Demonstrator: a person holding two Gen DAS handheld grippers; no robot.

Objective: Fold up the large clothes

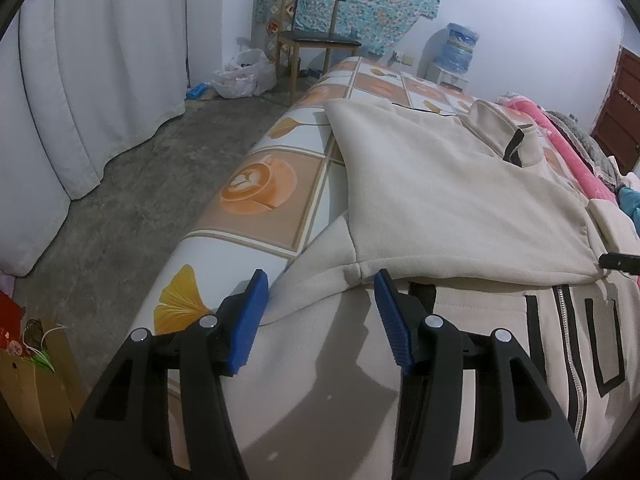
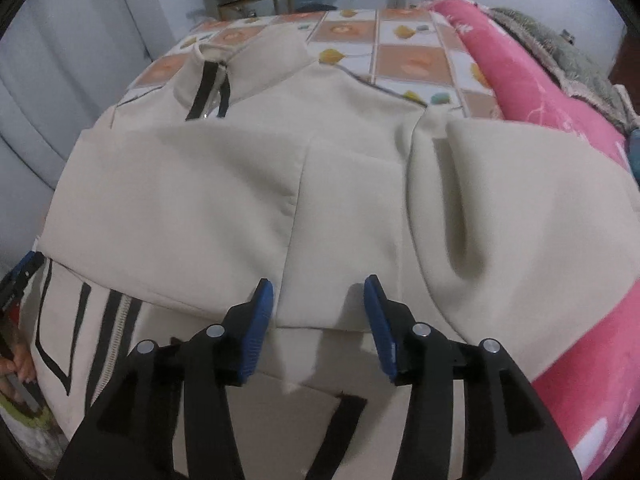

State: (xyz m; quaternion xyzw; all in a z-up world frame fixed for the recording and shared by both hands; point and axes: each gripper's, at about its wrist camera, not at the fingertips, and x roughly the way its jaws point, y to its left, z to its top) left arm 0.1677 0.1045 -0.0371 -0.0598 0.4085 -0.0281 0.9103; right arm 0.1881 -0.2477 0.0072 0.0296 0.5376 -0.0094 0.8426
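Your left gripper (image 1: 320,284) and right gripper (image 2: 319,290) hover, jaws spread, gripping nothing, over the cream zip jacket (image 2: 224,184).

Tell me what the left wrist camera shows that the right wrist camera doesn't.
Only the left wrist view shows the concrete floor, the white plastic bag and the paper bag. Only the right wrist view shows the whole jacket collar and the cuff lying ahead of the open right tool. Both show the cream jacket, the patterned cover, the pink blanket and the wooden chair.
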